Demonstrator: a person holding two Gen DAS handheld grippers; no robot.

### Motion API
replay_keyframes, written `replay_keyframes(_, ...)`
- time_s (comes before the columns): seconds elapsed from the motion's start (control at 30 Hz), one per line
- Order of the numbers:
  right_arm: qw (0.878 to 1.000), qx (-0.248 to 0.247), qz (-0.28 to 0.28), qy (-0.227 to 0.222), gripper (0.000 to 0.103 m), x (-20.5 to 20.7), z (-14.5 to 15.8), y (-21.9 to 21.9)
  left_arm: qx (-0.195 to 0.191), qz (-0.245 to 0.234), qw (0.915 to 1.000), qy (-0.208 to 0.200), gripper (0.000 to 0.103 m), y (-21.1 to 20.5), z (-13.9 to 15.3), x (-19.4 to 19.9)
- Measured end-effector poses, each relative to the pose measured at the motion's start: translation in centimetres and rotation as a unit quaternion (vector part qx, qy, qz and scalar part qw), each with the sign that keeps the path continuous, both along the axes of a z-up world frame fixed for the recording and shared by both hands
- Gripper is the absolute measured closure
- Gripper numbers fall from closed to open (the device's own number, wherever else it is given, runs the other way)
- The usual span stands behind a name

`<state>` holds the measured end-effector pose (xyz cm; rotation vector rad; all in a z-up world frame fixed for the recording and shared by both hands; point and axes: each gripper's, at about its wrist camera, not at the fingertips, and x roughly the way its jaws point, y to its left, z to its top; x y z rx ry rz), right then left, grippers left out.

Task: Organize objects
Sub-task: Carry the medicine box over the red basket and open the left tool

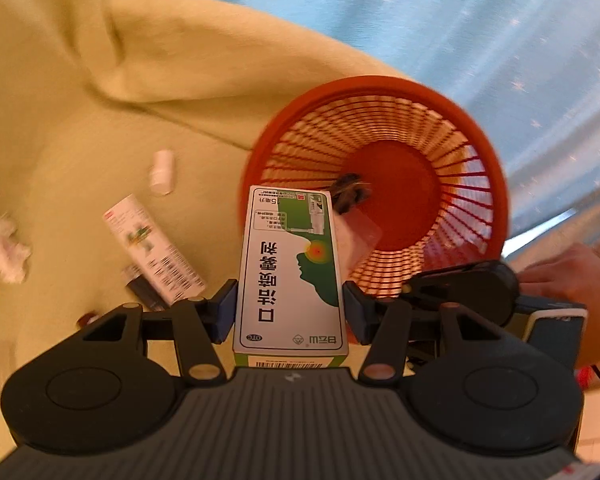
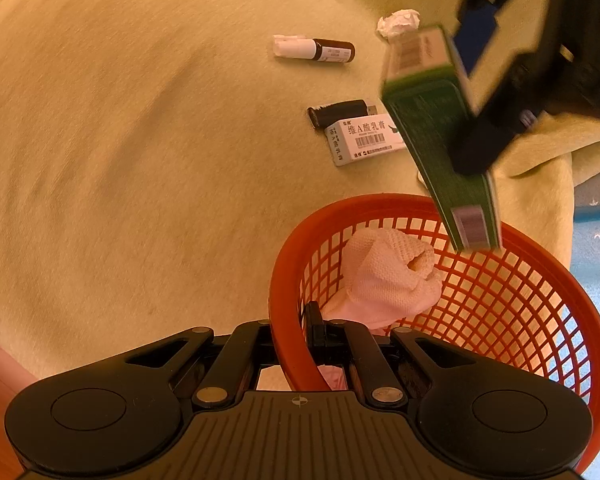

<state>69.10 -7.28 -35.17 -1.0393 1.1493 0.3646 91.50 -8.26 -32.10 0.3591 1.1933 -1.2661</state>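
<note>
Clamped between the blue pads of the left gripper (image 1: 290, 312), a green-and-white carton (image 1: 290, 276) sticks forward along the fingers, its far end over the near rim of the orange basket (image 1: 496, 184). The right wrist view shows the same carton (image 2: 440, 136) tilted steeply, lower end hanging just above the basket rim (image 2: 300, 240), with the left gripper (image 2: 488, 92) a dark blur around it.

The carton is a long cardboard box printed with a head silhouette and a barcode on its end flap. The basket is round moulded plastic with slotted, grid-like walls and a solid floor. Inside it lie a crumpled, waffle-textured pale cloth (image 2: 388, 276) and a small dark item (image 1: 350, 194) too blurred to identify. Everything sits on a soft, fuzzy yellow blanket (image 2: 140, 160).

On the blanket beyond the basket lie a white box (image 2: 362, 140) with a barcode, a black cylinder (image 2: 340, 112) touching it, a brown bottle (image 2: 316, 50) with a white cap, and a paper wad (image 2: 398, 22).

The right gripper (image 2: 290, 344) has its fingers narrowly closed on the basket's near wall, one inside and one outside. A hand (image 1: 568, 280) shows at the right edge of the left view.
</note>
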Motion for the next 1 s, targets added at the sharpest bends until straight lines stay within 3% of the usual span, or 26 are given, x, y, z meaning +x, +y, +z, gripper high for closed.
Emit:
replay_keyframes(0.2,1.0,0.003,-0.004,-0.002,0.103,0.0,0.1,-0.4,-0.024,-0.066,0.9975,0.01,0.053,-3.2,0.8,-0.8)
replay_keyframes(0.4,1.0,0.003,-0.005,-0.003,0.103,-0.1,0.2,-0.5,-0.063,-0.096,0.9933,0.009,0.051,-6.3,1.2,-1.8)
replay_keyframes(0.47,1.0,0.003,-0.007,-0.001,0.103,-0.3,0.2,-0.5,-0.073,-0.086,0.9936,0.001,0.043,-6.7,1.5,-1.8)
replay_keyframes(0.6,1.0,0.005,-0.008,0.0,0.103,-0.3,0.2,-0.3,-0.08,-0.061,0.9949,0.002,0.043,-5.9,1.9,-1.0)
replay_keyframes(0.83,1.0,0.006,-0.009,0.0,0.102,-0.3,0.0,-0.3,-0.05,0.025,0.9984,-0.01,0.043,-1.5,0.8,1.1)
replay_keyframes(1.0,1.0,0.006,-0.009,0.001,0.102,-0.2,0.0,-0.3,-0.016,0.094,0.9951,-0.027,0.043,2.9,-0.6,2.7)
